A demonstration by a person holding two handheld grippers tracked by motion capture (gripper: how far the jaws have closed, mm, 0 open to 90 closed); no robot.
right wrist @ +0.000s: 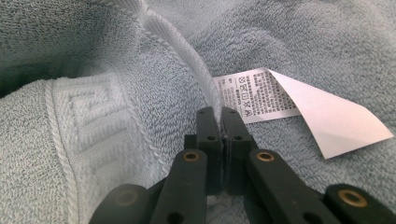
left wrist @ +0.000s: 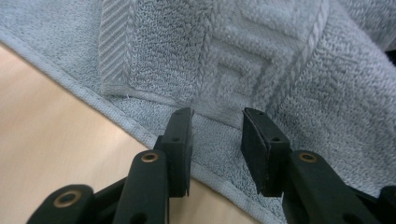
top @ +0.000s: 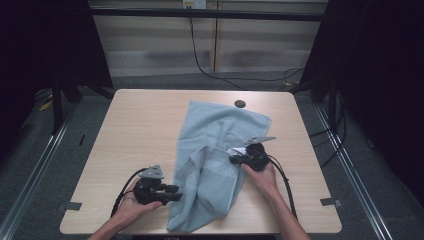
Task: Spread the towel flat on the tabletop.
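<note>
Beside the pinched towel (right wrist: 116, 140) hem, its care label (right wrist: 299, 105) sticks out.

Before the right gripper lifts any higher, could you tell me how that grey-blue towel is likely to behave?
The towel will probably hang limp: it already lies rumpled in soft folds on the table. Its thick looped pile suggests the shut right gripper won't slip off the hem easily. The rest would likely drag across the wood, since the left gripper stands open at its edge, holding nothing.

High view looks down from above; both gripper views sit close on the towel (top: 215, 150)
</note>
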